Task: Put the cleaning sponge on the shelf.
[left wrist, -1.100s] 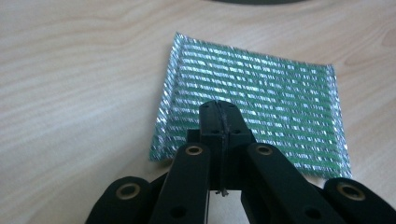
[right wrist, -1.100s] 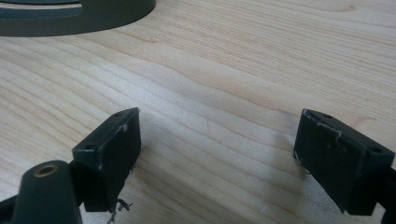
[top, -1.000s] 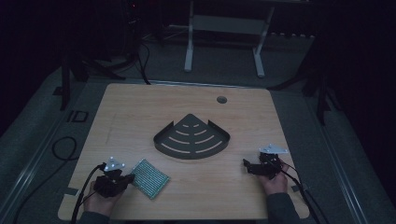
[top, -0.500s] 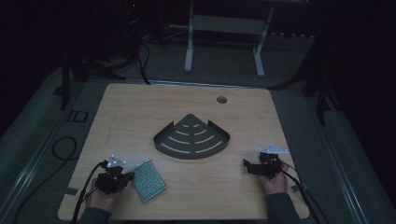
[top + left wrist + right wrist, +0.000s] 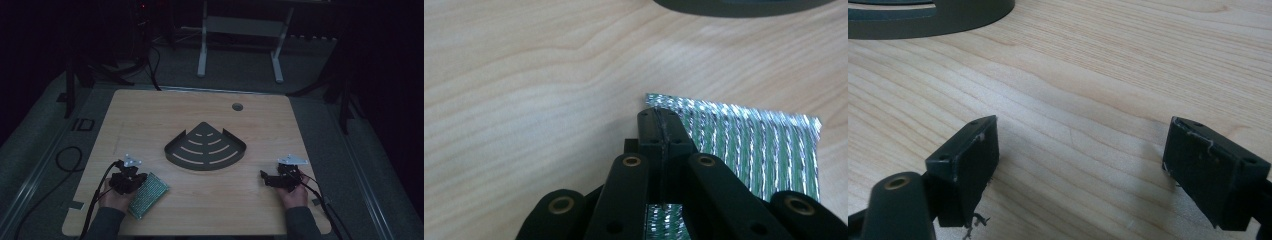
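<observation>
green board nearer table edge

Dim lab: wooden table, trailing floor cables, metal stand.

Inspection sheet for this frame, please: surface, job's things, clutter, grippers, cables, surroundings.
Surface: light wooden table, round grommet hole near the far edge.
Job's things: green perforated board at front left; dark fan-shaped slotted tray at centre.
Clutter: nothing seen.
Grippers: left gripper shut on the board's edge; right gripper open above bare wood.
Cables: one trails from each gripper; cable loop on the floor, left.
Surroundings: dark room, white table frame behind.
</observation>
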The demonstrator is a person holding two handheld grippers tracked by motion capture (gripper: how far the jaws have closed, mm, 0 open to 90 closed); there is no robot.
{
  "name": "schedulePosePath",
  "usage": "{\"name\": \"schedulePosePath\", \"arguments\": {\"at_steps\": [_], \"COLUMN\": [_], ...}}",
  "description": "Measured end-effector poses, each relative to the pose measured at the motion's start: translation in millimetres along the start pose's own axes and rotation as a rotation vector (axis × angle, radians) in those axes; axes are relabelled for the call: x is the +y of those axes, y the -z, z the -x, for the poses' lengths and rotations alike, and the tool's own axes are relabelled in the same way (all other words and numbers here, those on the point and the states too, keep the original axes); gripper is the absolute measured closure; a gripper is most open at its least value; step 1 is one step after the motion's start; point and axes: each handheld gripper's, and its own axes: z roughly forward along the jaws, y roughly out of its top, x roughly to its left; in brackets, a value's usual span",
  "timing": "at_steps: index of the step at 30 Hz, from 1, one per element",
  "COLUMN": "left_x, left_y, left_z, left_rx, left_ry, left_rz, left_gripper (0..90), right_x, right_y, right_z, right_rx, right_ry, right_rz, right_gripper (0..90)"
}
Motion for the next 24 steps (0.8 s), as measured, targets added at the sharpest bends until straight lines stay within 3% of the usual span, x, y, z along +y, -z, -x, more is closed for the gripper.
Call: {"name": "schedulePosePath", "arguments": {"at_steps": [5,11,18,24], "left_x": [4.2,-0.2,-19.1,-33.1], "left_y": [0.2,17.5,33.8,30.9], "left_z": [1.1,8.1,15.6,17.3], "left_rx": [-0.008,-0.050,-0.074,-0.069], "left_ry": [-0.015,-0.045,-0.060,-0.054], "left_rz": [0.003,0.012,-0.007,-0.051], "left_gripper": [90.0,90.0,90.0,90.0], "right_x": [0.0,0.0,0.0,0.0], "right_y": [0.0,0.0,0.0,0.0], "right_z": [0.0,-0.1,0.0,0.0], "right_rx": [0.000,0.000,0.000,0.000], "right_ry": [0.000,-0.001,0.000,0.001], "right_rz": [0.000,0.000,0.000,0.001], "right_gripper": [14.2,14.2,14.2,14.2]}}
